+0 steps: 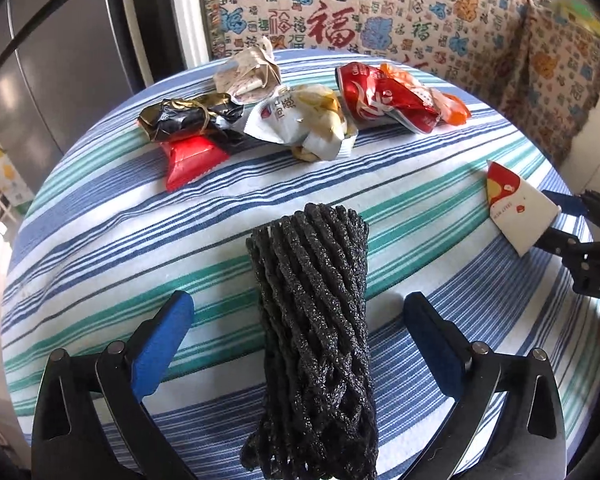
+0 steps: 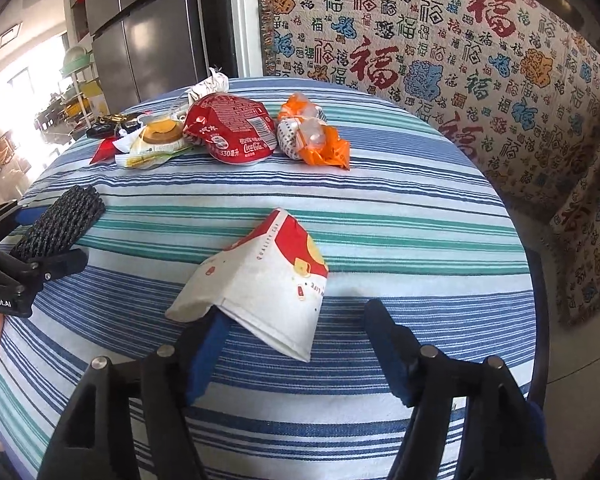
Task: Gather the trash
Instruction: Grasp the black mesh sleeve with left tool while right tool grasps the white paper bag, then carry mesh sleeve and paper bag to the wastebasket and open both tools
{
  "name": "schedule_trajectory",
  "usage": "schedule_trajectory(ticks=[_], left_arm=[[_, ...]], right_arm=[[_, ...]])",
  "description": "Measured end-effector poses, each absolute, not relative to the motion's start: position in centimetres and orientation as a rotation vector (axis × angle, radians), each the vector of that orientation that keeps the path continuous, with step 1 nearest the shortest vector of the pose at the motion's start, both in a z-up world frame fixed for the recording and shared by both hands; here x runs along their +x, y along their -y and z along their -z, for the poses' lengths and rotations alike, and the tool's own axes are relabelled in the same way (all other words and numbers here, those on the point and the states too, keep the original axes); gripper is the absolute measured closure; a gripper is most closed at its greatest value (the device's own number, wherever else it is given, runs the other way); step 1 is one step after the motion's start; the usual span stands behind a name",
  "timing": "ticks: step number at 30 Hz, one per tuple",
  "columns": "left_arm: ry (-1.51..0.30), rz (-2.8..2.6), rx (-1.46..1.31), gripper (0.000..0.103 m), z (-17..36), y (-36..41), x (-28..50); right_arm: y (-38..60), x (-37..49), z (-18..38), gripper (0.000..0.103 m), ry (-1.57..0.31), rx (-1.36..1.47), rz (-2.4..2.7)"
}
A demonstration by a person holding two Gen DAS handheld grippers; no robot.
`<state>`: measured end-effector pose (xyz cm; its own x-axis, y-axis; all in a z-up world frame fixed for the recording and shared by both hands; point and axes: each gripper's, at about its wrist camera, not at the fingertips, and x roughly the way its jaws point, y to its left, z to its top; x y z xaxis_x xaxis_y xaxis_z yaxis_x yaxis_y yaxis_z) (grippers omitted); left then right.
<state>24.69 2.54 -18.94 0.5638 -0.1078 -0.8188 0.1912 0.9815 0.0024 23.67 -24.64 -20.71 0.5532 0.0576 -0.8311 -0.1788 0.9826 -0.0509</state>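
A black foam net sleeve (image 1: 314,320) lies on the striped tablecloth between the open fingers of my left gripper (image 1: 298,320), which do not touch it. It also shows in the right wrist view (image 2: 62,220). A flattened red-and-white paper cup (image 2: 268,280) lies between the open fingers of my right gripper (image 2: 296,328), resting over the left finger (image 2: 208,344). The cup also shows in the left wrist view (image 1: 518,208), with the right gripper (image 1: 580,232) at it. A pile of trash sits at the far side.
The pile holds a crushed red can (image 1: 374,96), an orange wrapper (image 2: 320,136), a white snack bag (image 1: 300,120), a black-gold wrapper (image 1: 188,114), a red packet (image 1: 192,160) and crumpled paper (image 1: 248,70). A patterned cloth (image 2: 440,52) hangs behind the round table (image 2: 380,208).
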Motion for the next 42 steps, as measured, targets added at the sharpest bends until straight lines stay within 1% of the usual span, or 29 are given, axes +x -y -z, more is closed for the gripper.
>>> schedule_trajectory(ticks=[8,11,15,16,19,23,24,25,26,27,28,29,30,31,35,38,42], left_arm=[[-0.950,0.174,0.091,0.000,19.0,-2.6,24.7],[-0.950,0.175,0.091,0.000,19.0,-2.6,24.8],[-0.952,0.183,0.095,0.000,19.0,-2.6,24.8],[-0.955,0.191,0.099,0.000,19.0,-2.7,24.7],[-0.950,0.200,0.118,0.001,18.7,-2.9,24.5],[-0.891,0.223,0.117,0.002,17.2,-3.0,23.8],[-0.881,0.227,0.122,0.003,17.0,-3.0,23.6],[-0.876,0.226,0.131,0.009,16.8,-2.9,23.5],[-0.880,0.232,0.140,0.018,16.8,-2.7,23.4],[-0.886,0.236,0.144,0.022,16.9,-2.5,23.3],[-0.899,0.242,0.153,0.030,17.1,-2.3,23.3],[-0.911,0.250,0.160,0.045,17.3,-2.1,23.4],[-0.922,0.257,0.169,0.057,17.6,-1.9,23.4],[-0.929,0.264,0.180,0.081,17.7,-1.7,23.4],[-0.900,0.284,0.149,0.086,17.1,-2.2,22.8],[-0.890,0.328,0.040,0.087,16.4,-3.1,22.4],[-0.862,0.371,-0.026,0.088,15.1,-2.3,20.9]], right_arm=[[24.6,24.0,21.0,0.030,-0.973,-0.140,-0.145],[24.6,25.1,21.3,0.027,-0.978,-0.126,-0.128],[24.6,25.7,21.3,0.027,-0.979,-0.128,-0.120],[24.6,25.7,21.2,0.028,-0.980,-0.136,-0.117],[24.5,25.3,20.9,0.028,-0.986,-0.195,-0.092],[23.7,24.1,19.2,0.029,-0.902,-0.279,-0.098],[23.5,23.9,18.9,0.035,-0.890,-0.285,-0.108],[23.3,23.9,18.7,0.055,-0.885,-0.288,-0.126],[23.1,23.9,18.7,0.066,-0.891,-0.286,-0.140],[23.0,24.1,18.9,0.084,-0.905,-0.280,-0.157],[22.9,24.2,19.1,0.087,-0.915,-0.275,-0.173],[22.8,24.3,19.3,0.089,-0.918,-0.278,-0.177],[22.8,24.1,19.3,0.093,-0.916,-0.275,-0.173],[22.9,24.0,19.0,0.098,-0.907,-0.253,-0.169],[24.1,23.2,17.0,0.098,-0.887,-0.124,-0.178],[25.7,22.3,15.9,0.098,-0.900,-0.034,-0.173],[29.2,20.3,14.5,0.098,-0.909,0.067,-0.141]])
